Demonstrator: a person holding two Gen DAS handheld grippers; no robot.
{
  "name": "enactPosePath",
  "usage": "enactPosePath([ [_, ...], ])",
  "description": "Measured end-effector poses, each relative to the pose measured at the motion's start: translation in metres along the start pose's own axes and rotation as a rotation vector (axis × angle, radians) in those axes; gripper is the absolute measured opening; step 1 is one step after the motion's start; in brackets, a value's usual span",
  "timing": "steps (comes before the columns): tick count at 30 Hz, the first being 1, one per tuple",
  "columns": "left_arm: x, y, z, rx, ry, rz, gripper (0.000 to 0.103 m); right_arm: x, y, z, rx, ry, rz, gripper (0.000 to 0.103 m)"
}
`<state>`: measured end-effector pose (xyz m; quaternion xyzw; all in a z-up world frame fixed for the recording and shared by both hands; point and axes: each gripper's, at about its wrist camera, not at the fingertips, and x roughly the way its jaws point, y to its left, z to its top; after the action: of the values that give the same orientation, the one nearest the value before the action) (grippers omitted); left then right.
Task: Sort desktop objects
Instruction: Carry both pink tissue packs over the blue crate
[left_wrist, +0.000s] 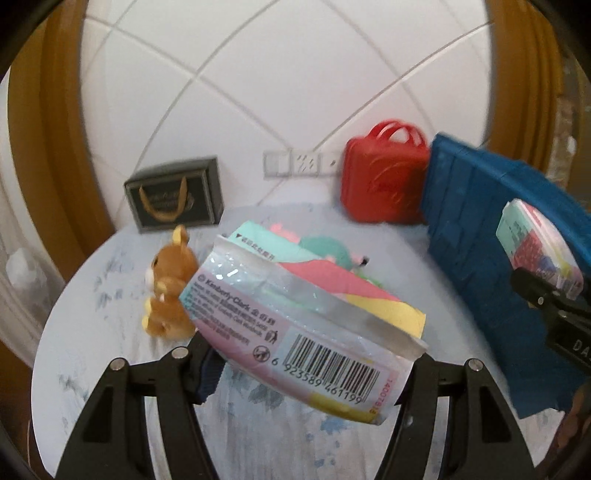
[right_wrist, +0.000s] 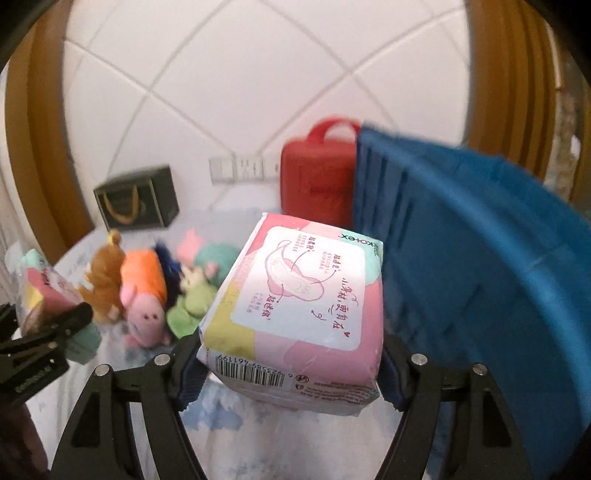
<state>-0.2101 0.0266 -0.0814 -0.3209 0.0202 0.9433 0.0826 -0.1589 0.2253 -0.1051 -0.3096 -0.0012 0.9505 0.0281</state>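
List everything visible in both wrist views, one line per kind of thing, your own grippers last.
Pastel plastic-wrapped pad packs: two, pink, mint and yellow; one in each gripper.
Blue plastic slatted basket: one; right side.
Red plastic carry case: one; at wall, beside basket.
Dark gift bag with gold handle: one; at wall, left.
Plush toys: several; brown bear, orange-pink pig, green ones; mid-table.
White patterned tablecloth: one.
Left gripper: black, shut on pack.
Right gripper: black, shut on pack.

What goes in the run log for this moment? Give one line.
left gripper: shut on left pack | right gripper: shut on right pack | both packs off the table | blue basket beside right pack
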Motion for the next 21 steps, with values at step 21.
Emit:
enactPosePath([
  [21,-0.114,-0.215,0.046,0.096,-0.272,-0.221,0.065,-0.18,-0.188,0.021,-0.011,-0.307,-0.252,0.075],
])
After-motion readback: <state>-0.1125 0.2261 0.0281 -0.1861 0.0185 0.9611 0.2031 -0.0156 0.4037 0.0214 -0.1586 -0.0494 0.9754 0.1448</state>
